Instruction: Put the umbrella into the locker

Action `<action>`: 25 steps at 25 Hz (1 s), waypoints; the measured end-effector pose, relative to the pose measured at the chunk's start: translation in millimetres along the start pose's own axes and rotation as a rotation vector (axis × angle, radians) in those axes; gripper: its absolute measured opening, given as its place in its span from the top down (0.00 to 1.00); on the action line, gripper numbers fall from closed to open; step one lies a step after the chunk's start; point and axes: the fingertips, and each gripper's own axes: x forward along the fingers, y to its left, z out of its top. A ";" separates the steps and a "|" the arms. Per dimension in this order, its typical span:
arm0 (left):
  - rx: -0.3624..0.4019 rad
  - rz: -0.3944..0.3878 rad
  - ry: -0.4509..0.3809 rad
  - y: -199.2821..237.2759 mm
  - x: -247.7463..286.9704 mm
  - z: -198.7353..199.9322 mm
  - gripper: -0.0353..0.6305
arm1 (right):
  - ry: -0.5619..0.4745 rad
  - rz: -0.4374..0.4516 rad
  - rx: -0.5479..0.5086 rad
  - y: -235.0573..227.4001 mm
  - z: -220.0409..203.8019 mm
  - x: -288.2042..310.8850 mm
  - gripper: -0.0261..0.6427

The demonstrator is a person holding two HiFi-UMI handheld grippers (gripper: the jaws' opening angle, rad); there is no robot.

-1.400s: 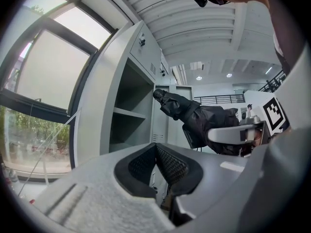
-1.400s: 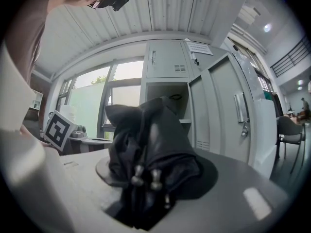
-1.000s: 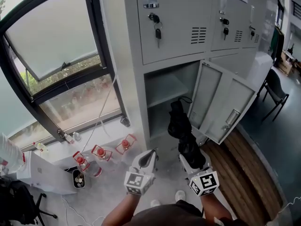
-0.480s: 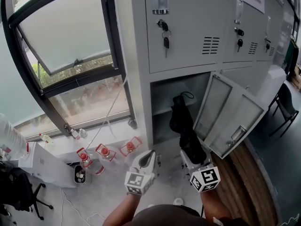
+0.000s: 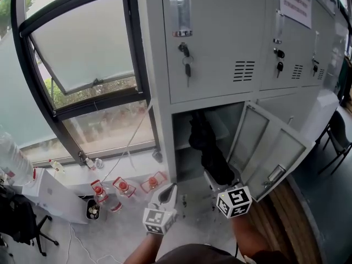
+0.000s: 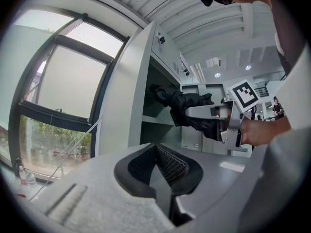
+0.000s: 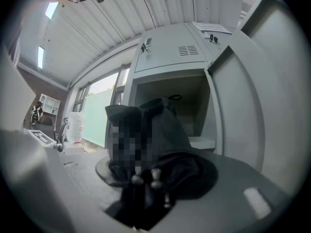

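Gripping the black umbrella (image 5: pixel 207 146), the right tool (image 5: pixel 219 179) holds its far end inside the open lower locker (image 5: pixel 165 139); left tool (image 5: pixel 168 191), jaws together & empty, hangs just alongside.

Window corner, cluttered floor
A tilted-open window (image 5: pixel 82 43) fills the left; below its sill red-capped bottles (image 5: pixel 122 186) lie on the grey floor (image 5: pixel 126 227) beside a small black cup (image 5: pixel 92 209), and a dark chair (image 5: pixel 336 136) stands at far right
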 end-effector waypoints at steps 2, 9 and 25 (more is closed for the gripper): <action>-0.007 0.014 -0.004 4.0 1.9 1.5 0.94 | 0.001 0.000 -0.004 -4.8 8.2 14.3 0.61; 0.002 0.037 -0.010 11.4 10.1 7.0 0.94 | 0.028 0.002 -0.035 -20.8 26.2 63.8 0.61; 0.011 0.058 0.002 12.0 2.5 2.5 0.94 | 0.239 0.004 -0.063 -42.1 44.1 156.9 0.61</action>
